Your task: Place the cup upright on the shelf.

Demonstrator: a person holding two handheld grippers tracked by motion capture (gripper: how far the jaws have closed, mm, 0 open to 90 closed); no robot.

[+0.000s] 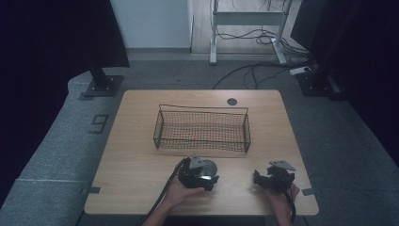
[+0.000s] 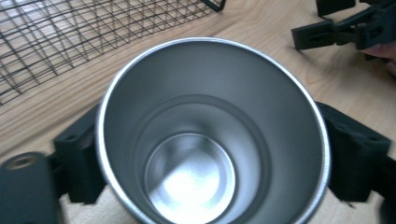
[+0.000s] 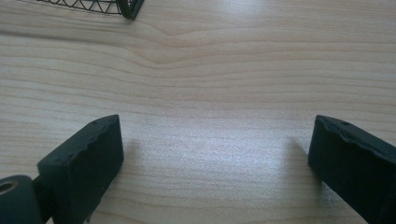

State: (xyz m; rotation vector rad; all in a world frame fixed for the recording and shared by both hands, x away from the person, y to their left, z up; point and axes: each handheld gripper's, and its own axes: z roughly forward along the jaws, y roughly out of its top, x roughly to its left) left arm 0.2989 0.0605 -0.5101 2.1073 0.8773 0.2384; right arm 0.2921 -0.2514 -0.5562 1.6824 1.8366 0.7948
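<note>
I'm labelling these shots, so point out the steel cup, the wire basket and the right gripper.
steel cup (image 2: 189, 179): left gripper view, inner bottom.
wire basket (image 1: 202, 110): high view, far rim.
right gripper (image 3: 215, 158): right gripper view, midway between its open jaws.

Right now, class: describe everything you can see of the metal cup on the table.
The metal cup is a plain, shiny steel tumbler, round, tapering towards a flat base, with a thin bright rim and an empty, stepped inside. It stands upright on the wooden table, just in front of the wire basket. The left tool grips it, one black jaw pressed against each side of its wall.
</note>
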